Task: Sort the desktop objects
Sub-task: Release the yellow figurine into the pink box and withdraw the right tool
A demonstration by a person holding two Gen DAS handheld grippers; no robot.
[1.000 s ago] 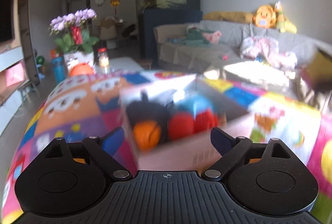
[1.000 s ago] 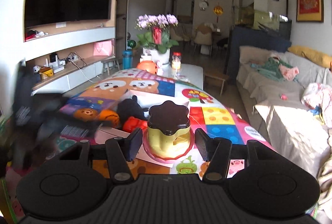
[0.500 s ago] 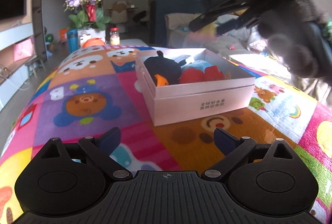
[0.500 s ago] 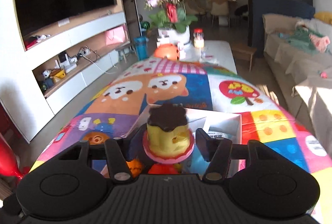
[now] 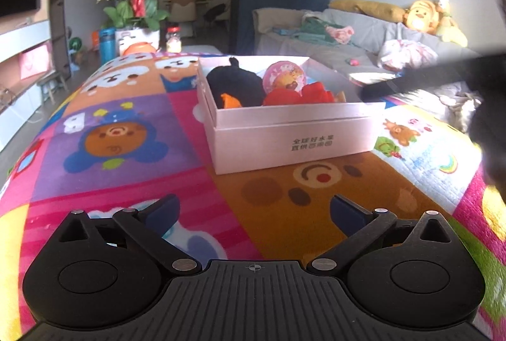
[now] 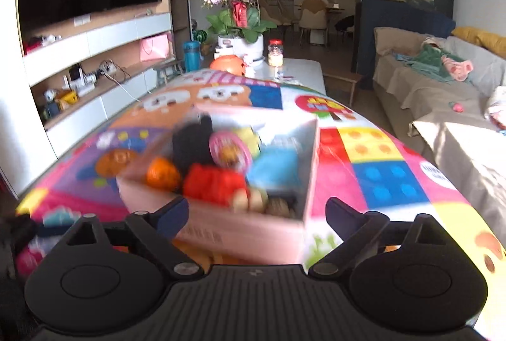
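Both wrist cams share box [image 5: 284, 132]

left claw [image 5: 254, 211]: black, blue pads | right claw [image 6: 256, 211]: black, silver screws

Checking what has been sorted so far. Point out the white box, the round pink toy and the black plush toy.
white box [image 5: 284, 135]: left wrist view, on its front wall.
round pink toy [image 5: 284, 78]: left wrist view, on its printed round face.
black plush toy [image 5: 235, 82]: left wrist view, on its dark body.
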